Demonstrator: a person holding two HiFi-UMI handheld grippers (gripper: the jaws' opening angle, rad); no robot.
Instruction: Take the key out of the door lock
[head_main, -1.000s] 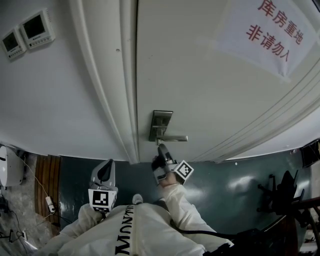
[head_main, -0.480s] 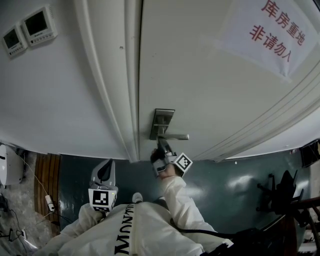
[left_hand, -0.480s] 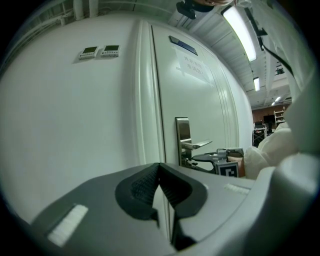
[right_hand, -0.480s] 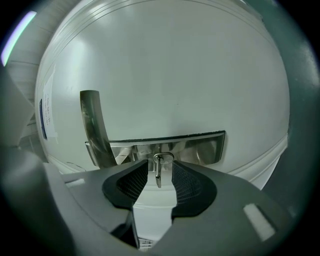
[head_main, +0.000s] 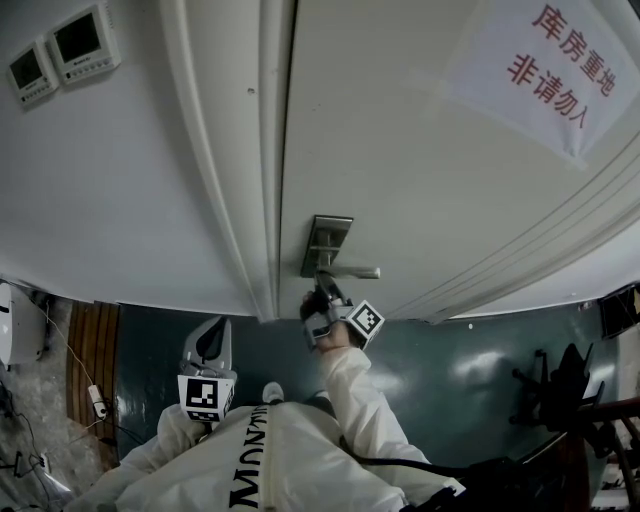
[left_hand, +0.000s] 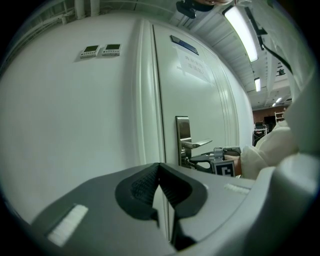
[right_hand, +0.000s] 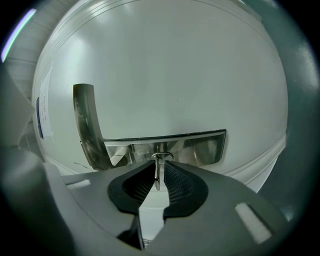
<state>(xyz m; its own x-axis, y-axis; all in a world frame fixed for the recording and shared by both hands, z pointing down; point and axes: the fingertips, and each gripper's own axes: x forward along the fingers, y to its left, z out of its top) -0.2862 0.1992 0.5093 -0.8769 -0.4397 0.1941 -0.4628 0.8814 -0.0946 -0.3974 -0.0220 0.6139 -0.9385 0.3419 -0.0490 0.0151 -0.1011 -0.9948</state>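
Key (right_hand: 157, 176) sits in the lock under the handle (right_hand: 200, 145), long axis straight out of the door (right_hand: 175, 75), bow edge-on and vertical; right gripper (right_hand: 158, 165) jaws, earlier gaping either side, just clamped onto it; left gripper (left_hand: 160, 167) jaws together, empty.

Key (right_hand: 158, 172): small, silver metal, seen edge-on as a thin upright strip with a rounded loop at the top. It's seated in the door lock (head_main: 325, 245) just under the lever handle (right_hand: 165, 145), sticking straight out from the door face. Not out yet.

Right tool (head_main: 322, 282): jaws have just been closing. Key sits between the ribbed pads near their tips, and the pads press it from both sides.

Lock: tall brushed-steel plate, upright, close to the door's edge. Lever is horizontal and points away from that edge.
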